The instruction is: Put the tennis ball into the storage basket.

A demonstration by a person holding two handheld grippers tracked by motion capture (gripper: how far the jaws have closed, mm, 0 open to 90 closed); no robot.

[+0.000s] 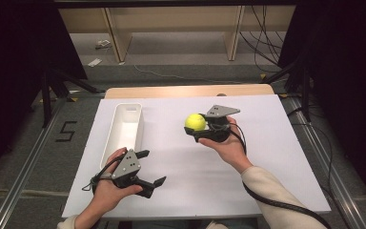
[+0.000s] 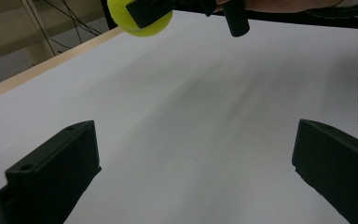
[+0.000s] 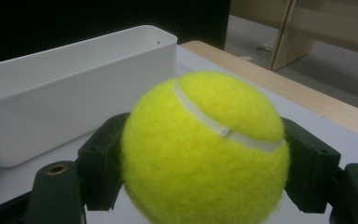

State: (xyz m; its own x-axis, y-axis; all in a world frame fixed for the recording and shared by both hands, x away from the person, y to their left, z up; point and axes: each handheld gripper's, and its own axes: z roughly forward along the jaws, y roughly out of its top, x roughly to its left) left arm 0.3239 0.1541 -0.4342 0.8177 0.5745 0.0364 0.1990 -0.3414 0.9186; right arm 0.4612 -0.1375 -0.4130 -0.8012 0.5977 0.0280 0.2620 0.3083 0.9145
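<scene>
At the left of the desk (image 1: 267, 157), a long white bin (image 1: 124, 129) is lying lengthwise, and nothing can be seen inside it from the high view. Just below it, the left gripper (image 1: 153, 168) is being held low over the white surface with its jaws spread wide and nothing between them. Toward the middle, the yellow tennis ball (image 1: 195, 122) is being clamped between the jaws of the right gripper (image 1: 193, 128), raised off the desk. In the right gripper view, the bin is seen just beyond the ball
</scene>
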